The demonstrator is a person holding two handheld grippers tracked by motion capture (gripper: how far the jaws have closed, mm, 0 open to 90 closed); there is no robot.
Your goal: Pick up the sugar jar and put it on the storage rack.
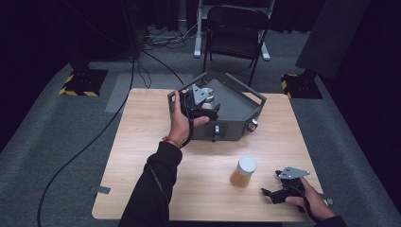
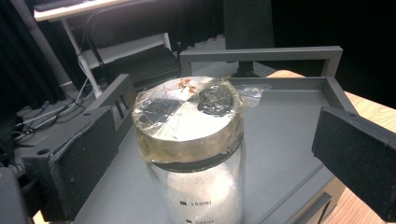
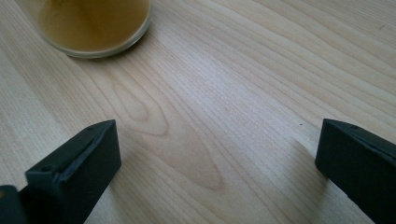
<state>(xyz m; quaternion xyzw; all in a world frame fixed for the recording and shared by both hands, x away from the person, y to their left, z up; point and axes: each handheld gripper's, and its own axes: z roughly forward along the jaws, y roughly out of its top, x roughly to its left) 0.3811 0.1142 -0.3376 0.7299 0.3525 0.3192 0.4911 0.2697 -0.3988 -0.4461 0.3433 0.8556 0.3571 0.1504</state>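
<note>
A glass jar [image 2: 189,140] with a silver lid wrapped in clear film stands upright in a dark grey metal tray [image 2: 285,140] at the table's far middle. My left gripper [image 2: 215,158] is open around it, with a gap between each pad and the glass. From above, that gripper [image 1: 208,105] is over the tray's [image 1: 246,90] left part, beside the jar [image 1: 209,98]. A second jar [image 1: 244,171] with amber contents and a white lid stands near the front right; its base [image 3: 91,23] is also in the right gripper view. My right gripper [image 1: 267,193] [image 3: 215,172] rests open on the wood just right of it, holding nothing.
The tray has a raised frame and a knob [image 1: 254,125] on its front face. The wooden table [image 1: 142,142] has bare room at the left and front. Behind it stand a black chair [image 1: 234,28], two stand bases [image 1: 80,82] with striped tape, and floor cables.
</note>
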